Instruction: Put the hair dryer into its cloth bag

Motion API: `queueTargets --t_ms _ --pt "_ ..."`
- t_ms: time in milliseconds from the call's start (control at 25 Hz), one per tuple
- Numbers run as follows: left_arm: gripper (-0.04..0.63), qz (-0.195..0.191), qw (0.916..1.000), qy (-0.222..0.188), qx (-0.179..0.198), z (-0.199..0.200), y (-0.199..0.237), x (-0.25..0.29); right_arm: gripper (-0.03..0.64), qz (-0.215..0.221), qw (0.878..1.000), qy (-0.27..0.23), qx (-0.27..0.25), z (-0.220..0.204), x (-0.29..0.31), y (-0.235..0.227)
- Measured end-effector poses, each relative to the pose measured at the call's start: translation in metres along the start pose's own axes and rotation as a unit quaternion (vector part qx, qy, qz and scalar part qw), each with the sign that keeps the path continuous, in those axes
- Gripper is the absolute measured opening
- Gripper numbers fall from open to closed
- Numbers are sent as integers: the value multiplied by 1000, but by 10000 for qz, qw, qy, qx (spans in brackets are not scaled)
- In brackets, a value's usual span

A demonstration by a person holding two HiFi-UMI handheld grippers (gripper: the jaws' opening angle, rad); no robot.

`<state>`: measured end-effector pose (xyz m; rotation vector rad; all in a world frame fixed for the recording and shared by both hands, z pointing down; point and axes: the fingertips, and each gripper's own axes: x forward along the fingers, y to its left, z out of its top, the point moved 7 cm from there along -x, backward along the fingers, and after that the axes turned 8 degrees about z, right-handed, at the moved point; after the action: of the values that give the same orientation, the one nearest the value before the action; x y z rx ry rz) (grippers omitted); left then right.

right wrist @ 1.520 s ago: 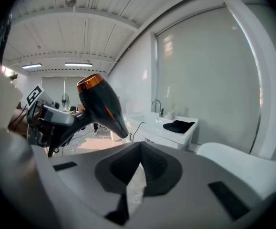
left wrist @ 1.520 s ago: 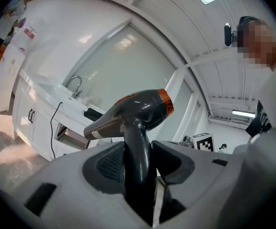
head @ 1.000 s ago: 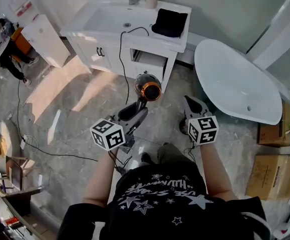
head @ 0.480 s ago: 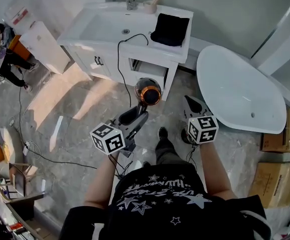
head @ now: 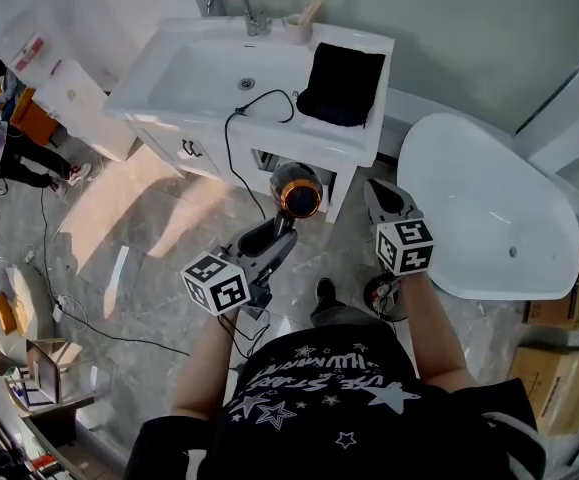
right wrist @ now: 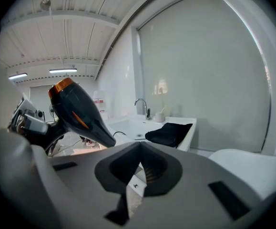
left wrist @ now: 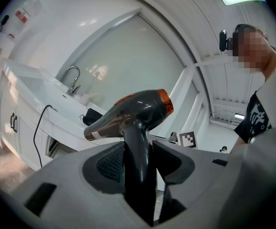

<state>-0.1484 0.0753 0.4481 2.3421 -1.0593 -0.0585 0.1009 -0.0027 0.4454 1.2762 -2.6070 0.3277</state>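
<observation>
Head view: left gripper (head: 274, 238) fingers are clamping the hair dryer (head: 296, 190) short of the cloth bag (head: 342, 83), while the right gripper (head: 379, 196), pinched together and empty, is probably needing to spread the bag's mouth next.

the hair dryer (head: 296, 190) has a glossy dark grey body with an orange ring round its wide rear end. it is held off the floor in front of the vanity, its handle (left wrist: 138, 161) clamped between the jaws of the left gripper (head: 272, 236), body above them. the barrel lies roughly level, narrow end toward the vanity, orange end toward the person. a thin black cord (head: 229, 146) hangs from the worktop edge down toward it. the cloth bag (head: 341, 83) is black and soft, lying flat and slack on the white worktop (head: 314, 138), just right of the basin, well apart from the dryer.
</observation>
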Motion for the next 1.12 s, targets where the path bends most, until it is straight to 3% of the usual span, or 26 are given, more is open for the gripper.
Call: queueTargets --t_ms 720,1040,1120 --pt "195 261 9980 361 442 39 29 103 6 20 9997 260 0 12 72 -109" --pt "195 25 9957 567 728 54 46 128 9 -212 9992 330 0 8 90 -125" --pt "195 -50 9952 623 753 56 53 137 58 -224 9990 376 26 8 95 -130"
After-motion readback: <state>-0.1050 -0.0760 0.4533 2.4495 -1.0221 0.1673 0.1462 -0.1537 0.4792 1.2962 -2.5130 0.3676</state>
